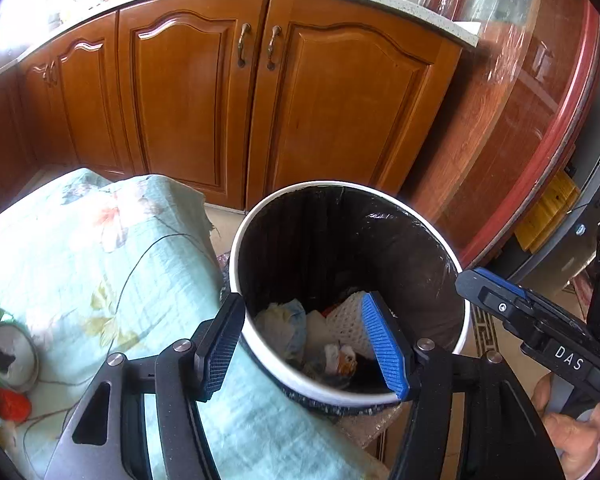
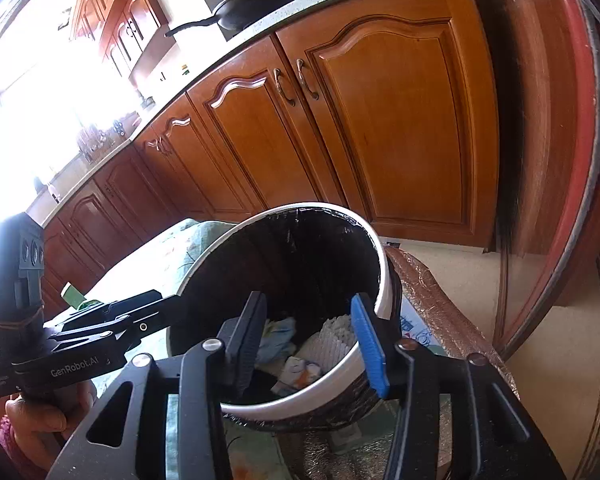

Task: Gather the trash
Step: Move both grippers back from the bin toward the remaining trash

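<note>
Both grippers hover over the bin (image 1: 352, 280), fingers spread apart and holding nothing. The remaining trash, a crushed green can (image 1: 8, 348), lies on its side on the cloth-covered desk (image 1: 100, 264), at about nine o'clock from the left gripper (image 1: 304, 348). The left gripper is judged nearer than the right gripper (image 2: 308, 340), so the reach likely falls to it.

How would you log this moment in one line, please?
left gripper open, empty | right gripper open, empty | both over bin | can on cloth
</note>
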